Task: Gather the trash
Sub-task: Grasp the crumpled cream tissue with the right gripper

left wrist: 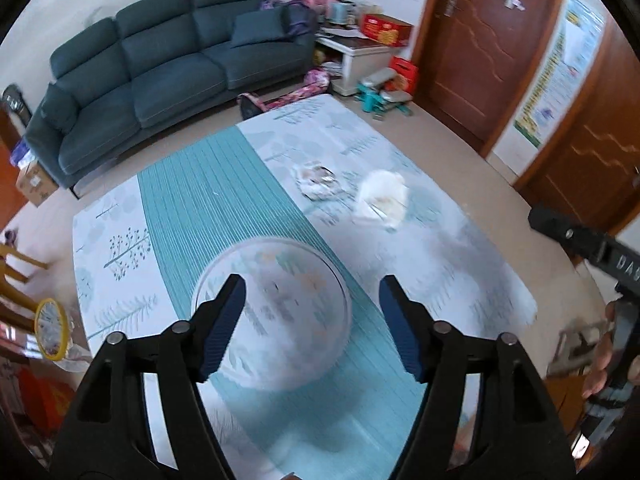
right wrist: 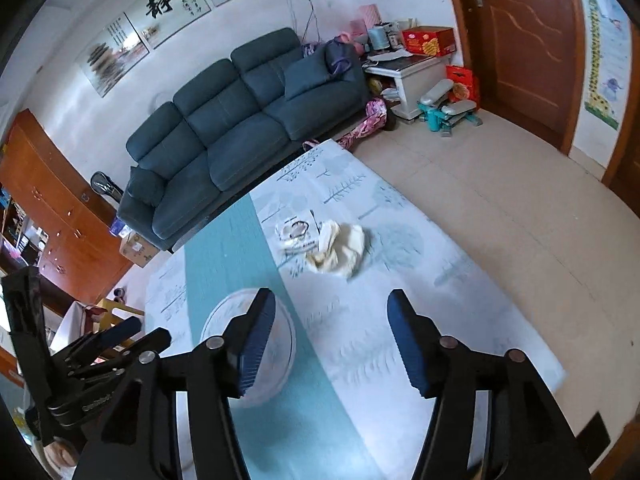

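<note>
Right now you hold both tongs high over the mat (left wrist: 460,248) on the floor, tipped down so each camera takes in the whole work area. Your left tongs (left wrist: 312,328) stand with the jaws wide apart and nothing between them; the clear round container (left wrist: 276,320) only shows through the gap, lying on the mat below, on the teal stripe. Your right tongs (right wrist: 332,344) are likewise spread and empty, which suits a hand about to reach for something.

The trash lies farther out on the pale part of the mat, right of the stripe: a crumpled white wrapper (right wrist: 340,252) and, touching it on its left in the right wrist view, a flattened clear plastic bag (right wrist: 294,234) with print on it. In the left wrist view the two look slightly apart, so the contact is uncertain.

Judging by the layout, the container sits near you as the place to drop things, and both pieces are not yet collected. The wrapper looks light and soft, so pinch it at a raised fold.
</note>
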The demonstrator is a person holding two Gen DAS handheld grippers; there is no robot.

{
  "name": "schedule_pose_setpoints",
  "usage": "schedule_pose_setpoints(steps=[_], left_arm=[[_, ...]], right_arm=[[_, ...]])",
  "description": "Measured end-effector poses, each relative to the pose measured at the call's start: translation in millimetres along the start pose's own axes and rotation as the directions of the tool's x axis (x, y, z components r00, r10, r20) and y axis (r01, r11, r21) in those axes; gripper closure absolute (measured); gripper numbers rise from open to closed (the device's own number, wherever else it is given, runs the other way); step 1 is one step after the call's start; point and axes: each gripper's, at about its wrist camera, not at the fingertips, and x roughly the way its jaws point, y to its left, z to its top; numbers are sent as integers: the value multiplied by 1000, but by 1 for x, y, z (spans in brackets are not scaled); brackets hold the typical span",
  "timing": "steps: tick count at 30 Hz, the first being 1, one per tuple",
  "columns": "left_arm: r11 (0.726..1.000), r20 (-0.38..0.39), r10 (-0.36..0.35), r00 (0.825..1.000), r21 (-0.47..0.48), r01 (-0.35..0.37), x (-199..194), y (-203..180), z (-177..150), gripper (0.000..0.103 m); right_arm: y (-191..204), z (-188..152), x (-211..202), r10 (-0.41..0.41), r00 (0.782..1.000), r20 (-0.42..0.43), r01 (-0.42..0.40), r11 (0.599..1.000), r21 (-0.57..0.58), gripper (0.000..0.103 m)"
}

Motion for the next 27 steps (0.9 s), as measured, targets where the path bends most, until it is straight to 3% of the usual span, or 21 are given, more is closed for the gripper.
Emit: schedule_pose_setpoints(steps=[5, 10, 14, 21, 22, 23, 27], left_arm=[[997, -19, 18, 1000, -68, -19, 68, 28, 37, 34], [991, -75, 13, 997, -132, -22, 138, 49, 60, 34], [985, -98, 0, 995, -170, -17, 182, 57, 70, 34], [984, -114, -34, 993, -179, 13, 231, 49, 77, 33], [984, -112, -37, 993, -177, 17, 239, 46, 79, 29], [985, -114, -42, 993, -173, 22, 243, 44, 80, 20], [988, -127, -39, 991, -156, 19, 259, 34, 87, 19]], right_arm=[[-12, 24, 97, -2, 997, -79, 5, 999, 37, 43], [-31, 29, 169, 29, 994, -104, -17, 993, 117, 43], [-41, 23, 206, 26, 993, -113, -10, 990, 138, 37], [-49, 23, 271, 15, 989, -147, 5, 991, 135, 36], [-48, 21, 277, 19, 988, -153, 2, 991, 131, 36], [-46, 19, 280, 27, 987, -159, -6, 991, 130, 37], [-40, 14, 285, 33, 990, -135, -22, 996, 84, 48]])
